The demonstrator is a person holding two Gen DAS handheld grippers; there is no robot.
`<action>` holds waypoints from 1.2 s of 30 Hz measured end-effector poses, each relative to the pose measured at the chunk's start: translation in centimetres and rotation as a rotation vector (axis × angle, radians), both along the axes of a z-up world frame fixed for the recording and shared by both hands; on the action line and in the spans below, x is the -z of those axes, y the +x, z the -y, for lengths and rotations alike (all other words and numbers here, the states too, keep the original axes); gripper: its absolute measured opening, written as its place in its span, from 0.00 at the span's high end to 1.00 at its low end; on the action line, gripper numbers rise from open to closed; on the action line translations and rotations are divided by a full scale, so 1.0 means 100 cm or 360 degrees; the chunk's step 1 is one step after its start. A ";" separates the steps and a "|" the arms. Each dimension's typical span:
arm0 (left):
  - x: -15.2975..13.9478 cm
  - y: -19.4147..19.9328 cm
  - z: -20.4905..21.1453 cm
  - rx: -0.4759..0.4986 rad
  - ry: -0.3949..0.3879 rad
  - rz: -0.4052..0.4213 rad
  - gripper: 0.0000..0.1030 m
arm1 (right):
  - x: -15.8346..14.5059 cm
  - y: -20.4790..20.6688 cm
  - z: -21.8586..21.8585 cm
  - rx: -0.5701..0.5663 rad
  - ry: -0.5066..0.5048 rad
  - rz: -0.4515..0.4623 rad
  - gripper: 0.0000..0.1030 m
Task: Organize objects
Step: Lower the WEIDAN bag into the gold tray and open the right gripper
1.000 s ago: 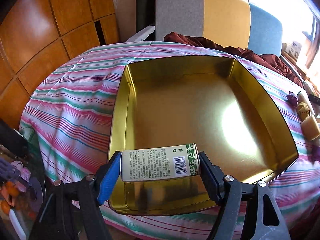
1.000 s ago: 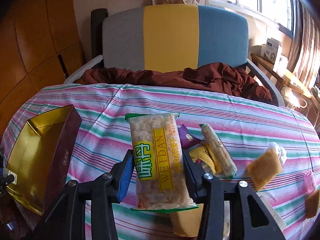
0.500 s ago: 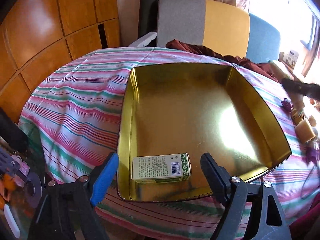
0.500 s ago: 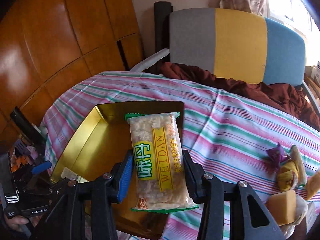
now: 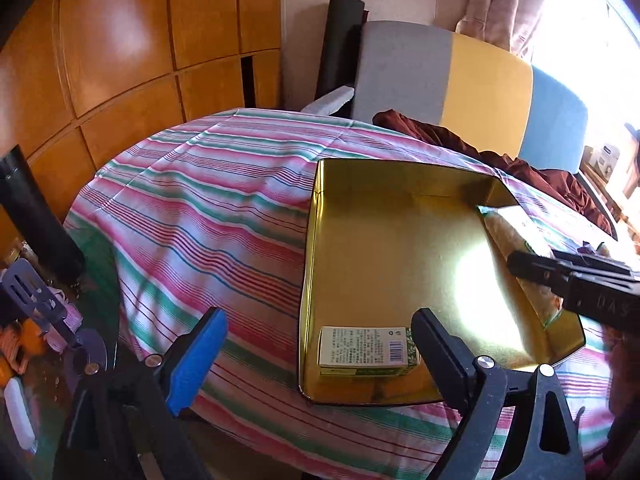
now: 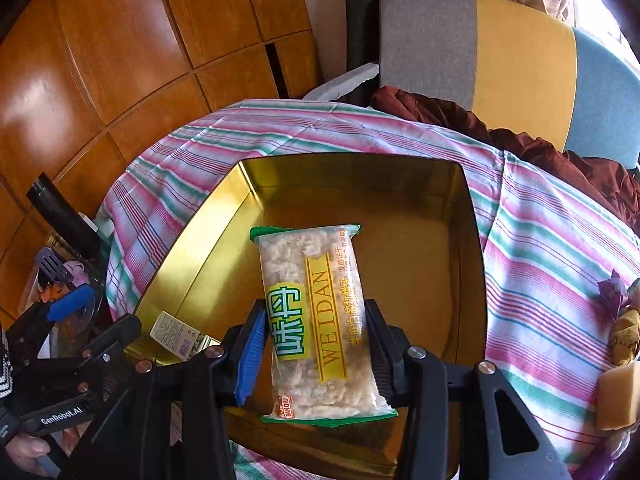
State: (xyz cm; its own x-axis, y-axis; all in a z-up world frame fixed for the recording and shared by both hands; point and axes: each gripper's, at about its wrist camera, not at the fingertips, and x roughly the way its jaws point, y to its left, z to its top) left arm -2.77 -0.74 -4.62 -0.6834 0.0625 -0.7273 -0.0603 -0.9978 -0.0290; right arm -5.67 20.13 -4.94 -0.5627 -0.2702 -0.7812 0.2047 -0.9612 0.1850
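A gold tin tray [image 5: 400, 176] lies on the striped tablecloth; it also shows in the right wrist view [image 6: 240, 184]. A small white-and-green box [image 5: 364, 346] lies flat in the tray's near left corner, also seen in the right wrist view [image 6: 180, 334]. My left gripper [image 5: 316, 352] is open and empty, drawn back at the tray's near edge. My right gripper [image 6: 314, 346] is shut on a Weidan snack packet [image 6: 316, 312] and holds it over the tray; in the left wrist view the packet [image 5: 508, 232] comes in from the right.
Wrapped snacks [image 6: 624, 332] and a tan block [image 6: 618, 398] lie on the cloth right of the tray. A grey, yellow and blue chair [image 5: 472, 80] with a maroon cloth [image 5: 440, 136] stands behind the table. Clutter [image 5: 36, 320] lies at the lower left.
My left gripper opened, left the box in the tray and pulled back to the left. My right gripper carried the snack packet leftward to above the tray.
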 end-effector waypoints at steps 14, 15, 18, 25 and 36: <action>-0.003 0.002 0.007 -0.0067 0.0015 -0.0020 0.06 | 0.020 -0.003 0.011 0.0039 -0.0002 0.0098 0.55; -0.003 0.002 0.008 -0.0071 0.0017 -0.0020 0.05 | 0.022 -0.004 0.014 0.0042 0.0003 0.0111 0.55; -0.004 0.002 0.011 -0.0086 0.0021 -0.0028 0.03 | 0.028 -0.007 0.023 0.0024 -0.0007 0.0150 0.54; -0.004 0.002 0.017 -0.0112 0.0029 -0.0026 0.02 | 0.036 -0.006 0.036 -0.0067 -0.0095 0.0203 0.46; -0.012 0.005 0.016 -0.0120 0.0000 -0.0079 0.02 | 0.012 0.010 0.022 0.0004 -0.0044 0.0063 0.37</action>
State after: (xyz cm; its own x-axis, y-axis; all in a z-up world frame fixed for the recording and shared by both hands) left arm -2.30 -2.33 -3.39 -0.7214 0.0098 -0.6924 0.0133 -0.9995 -0.0280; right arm -4.64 17.94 -6.16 -0.5324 -0.2904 -0.7951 0.1943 -0.9562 0.2191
